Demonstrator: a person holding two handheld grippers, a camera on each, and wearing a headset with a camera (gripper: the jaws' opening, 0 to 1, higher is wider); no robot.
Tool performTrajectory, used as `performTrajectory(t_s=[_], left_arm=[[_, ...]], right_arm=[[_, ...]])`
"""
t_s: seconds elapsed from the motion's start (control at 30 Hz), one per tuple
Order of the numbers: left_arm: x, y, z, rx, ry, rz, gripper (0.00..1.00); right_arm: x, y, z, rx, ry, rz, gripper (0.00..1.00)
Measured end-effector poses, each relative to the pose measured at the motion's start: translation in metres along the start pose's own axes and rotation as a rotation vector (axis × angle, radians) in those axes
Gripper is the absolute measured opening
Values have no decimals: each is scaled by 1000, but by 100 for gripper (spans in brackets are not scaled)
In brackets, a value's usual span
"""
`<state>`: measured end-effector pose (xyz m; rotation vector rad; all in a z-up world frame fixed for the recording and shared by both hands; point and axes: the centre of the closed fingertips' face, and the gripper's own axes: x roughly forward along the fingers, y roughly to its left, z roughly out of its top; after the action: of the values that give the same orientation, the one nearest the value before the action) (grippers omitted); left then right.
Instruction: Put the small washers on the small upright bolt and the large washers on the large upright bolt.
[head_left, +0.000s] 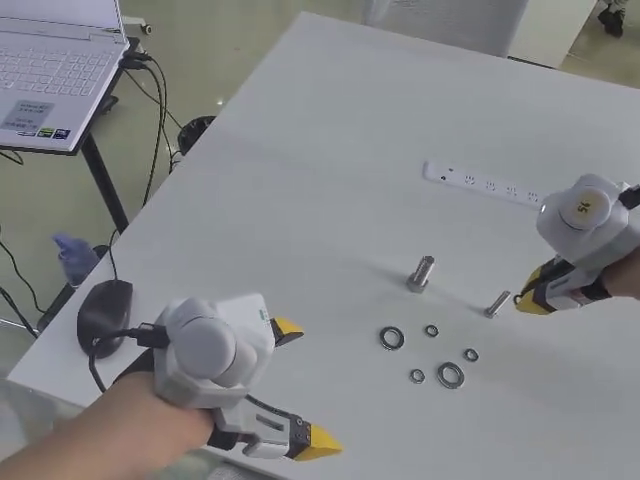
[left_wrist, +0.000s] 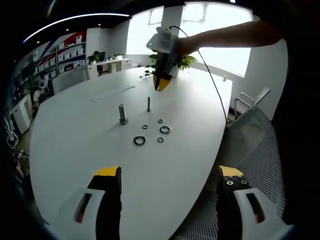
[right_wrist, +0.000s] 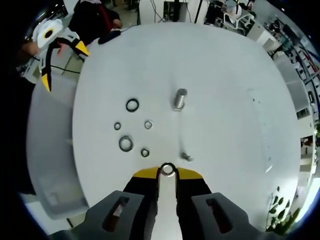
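Right gripper (right_wrist: 168, 173) pinches a washer (right_wrist: 162, 170) beside the small bolt (right_wrist: 186, 157); left gripper (left_wrist: 169, 172) gapes.

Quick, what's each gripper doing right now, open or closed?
Left gripper: open, jaws empty.
Right gripper: closed on a washer.

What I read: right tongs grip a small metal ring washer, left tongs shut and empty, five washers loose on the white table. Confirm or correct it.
The left tongs are open, not shut: the left gripper view shows their jaws wide apart, empty. The rest stands: right tongs grip a small metal ring washer, five washers loose on the white table.
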<state>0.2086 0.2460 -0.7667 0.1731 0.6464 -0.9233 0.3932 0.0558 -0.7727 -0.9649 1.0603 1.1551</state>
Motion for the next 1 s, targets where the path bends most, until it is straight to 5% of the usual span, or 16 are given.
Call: performTrajectory(t_s=[0.43, 0.73, 0.9, 1.0], left_arm=[[3, 4, -4, -3, 18, 9, 77], [5, 8, 2, -4, 0, 19, 84], [6, 9, 12, -21, -51, 7, 92], [8, 10, 11, -19, -37, 13, 93]], right_arm=[[17, -27, -7, 11, 12, -26, 12], [28, -39, -7, 21, 16, -31, 12], [32, -41, -5, 22, 21, -24, 12], [35, -39, -5, 19, 28, -12, 12]])
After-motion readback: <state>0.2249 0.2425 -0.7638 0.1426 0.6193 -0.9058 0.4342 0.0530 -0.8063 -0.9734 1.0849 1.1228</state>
